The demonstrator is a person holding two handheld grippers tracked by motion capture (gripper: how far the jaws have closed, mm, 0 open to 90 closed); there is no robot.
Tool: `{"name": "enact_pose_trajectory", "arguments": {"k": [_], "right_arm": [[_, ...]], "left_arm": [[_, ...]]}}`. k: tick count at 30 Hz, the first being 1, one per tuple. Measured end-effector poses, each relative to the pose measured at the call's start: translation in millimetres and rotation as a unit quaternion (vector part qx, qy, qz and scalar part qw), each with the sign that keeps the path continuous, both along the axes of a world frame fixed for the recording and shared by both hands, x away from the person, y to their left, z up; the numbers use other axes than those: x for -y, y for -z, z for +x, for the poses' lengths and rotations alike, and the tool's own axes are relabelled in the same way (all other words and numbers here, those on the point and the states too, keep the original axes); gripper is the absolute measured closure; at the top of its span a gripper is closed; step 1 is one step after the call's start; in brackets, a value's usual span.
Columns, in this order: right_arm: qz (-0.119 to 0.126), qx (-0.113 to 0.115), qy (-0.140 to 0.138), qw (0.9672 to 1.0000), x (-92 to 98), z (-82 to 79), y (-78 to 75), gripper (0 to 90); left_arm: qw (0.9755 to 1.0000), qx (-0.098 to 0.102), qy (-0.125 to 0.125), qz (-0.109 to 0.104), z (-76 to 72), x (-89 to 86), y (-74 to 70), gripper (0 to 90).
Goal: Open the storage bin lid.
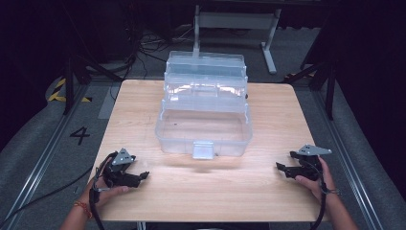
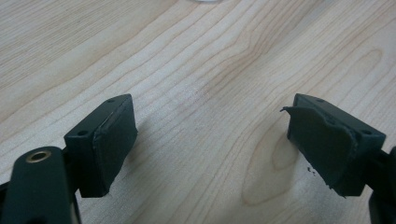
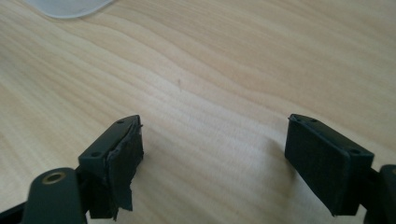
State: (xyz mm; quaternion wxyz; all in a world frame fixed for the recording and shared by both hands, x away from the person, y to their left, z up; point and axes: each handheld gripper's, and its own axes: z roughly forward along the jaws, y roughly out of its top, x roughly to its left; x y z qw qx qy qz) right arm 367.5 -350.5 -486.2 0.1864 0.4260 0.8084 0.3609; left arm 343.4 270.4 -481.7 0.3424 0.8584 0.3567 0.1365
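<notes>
Both grippers' fingers released over bare wood table [image 1: 206, 191]; clear toolbox [image 1: 205, 120] behind.

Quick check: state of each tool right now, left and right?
Left tool: open, nothing between its jaws, low over the wooden table.
Right tool: open, holding nothing, also over bare table.

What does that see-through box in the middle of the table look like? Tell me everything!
The box looks like clear plastic. It stands open on the wooden table, with upper trays stepped back and up behind a deep bottom tub, which looks empty. A pale latch hangs at the middle of its front wall. It sits toward the table's far side, facing the person. Neither gripper touches it; both stay near the front edge.
</notes>
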Motion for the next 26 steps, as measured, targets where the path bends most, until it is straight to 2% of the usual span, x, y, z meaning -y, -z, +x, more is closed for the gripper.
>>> {"name": "enact_pose_trajectory", "arguments": {"k": [5,10,26], "right_arm": [[0.0,-0.001,0.0,1.0,4.1,-7.0,0.4,18.0],[0.0,-0.002,0.001,1.0,4.2,-6.9,0.4,17.7],[-0.006,-0.008,0.028,0.9996,3.9,-6.7,1.0,9.1]], "left_arm": [[1.0,-0.003,0.001,-0.001,0.8,0.3,0.1,15.7],[1.0,-0.002,0.003,-0.002,1.2,0.3,0.2,15.6],[0.9999,0.001,-0.009,0.006,4.2,1.4,-0.4,15.4]]}}
